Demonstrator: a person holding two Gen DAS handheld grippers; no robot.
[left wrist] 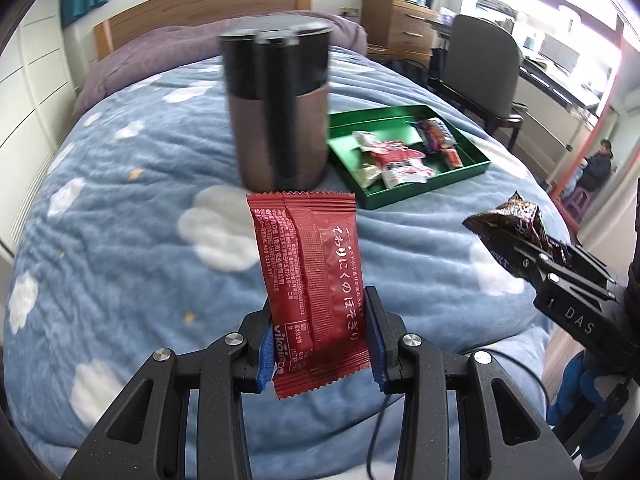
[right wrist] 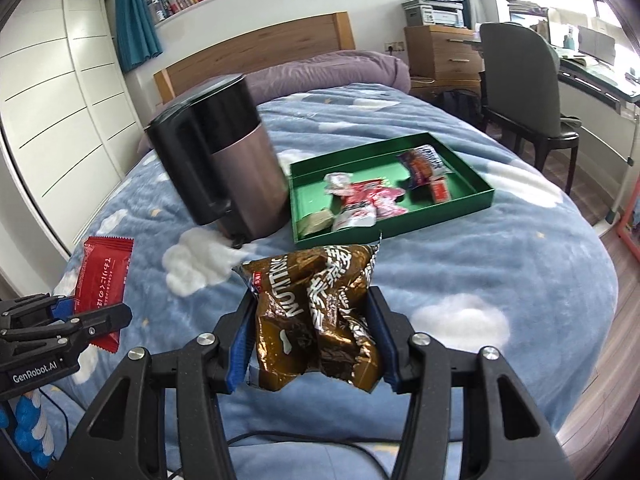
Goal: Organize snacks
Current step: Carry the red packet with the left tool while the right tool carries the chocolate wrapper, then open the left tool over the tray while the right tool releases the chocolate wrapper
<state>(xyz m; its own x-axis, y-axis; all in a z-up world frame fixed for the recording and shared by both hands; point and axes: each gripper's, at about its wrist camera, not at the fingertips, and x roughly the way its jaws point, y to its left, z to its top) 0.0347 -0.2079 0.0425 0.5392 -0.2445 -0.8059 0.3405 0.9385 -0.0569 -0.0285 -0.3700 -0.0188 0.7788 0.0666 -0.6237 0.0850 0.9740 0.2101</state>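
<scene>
The flat red foil-like plastic snack packet (left wrist: 310, 276) looks smooth with crimped, ridged ends. The brown crinkled snack bag (right wrist: 320, 312) is glossy and creased. The tall cylindrical bin (right wrist: 224, 164) has a shiny black plastic top over a brushed bronze metal body. The shallow green tray (right wrist: 460, 200) looks matt. The blue cloud-print blanket (left wrist: 132, 208) is fluffy, ribbed cloth. The headboard (right wrist: 256, 46) is smooth wood.

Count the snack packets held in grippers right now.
2. A red packet clamped in the left gripper; a brown packet clamped in the right gripper. Other packets lie in the green tray.
</scene>
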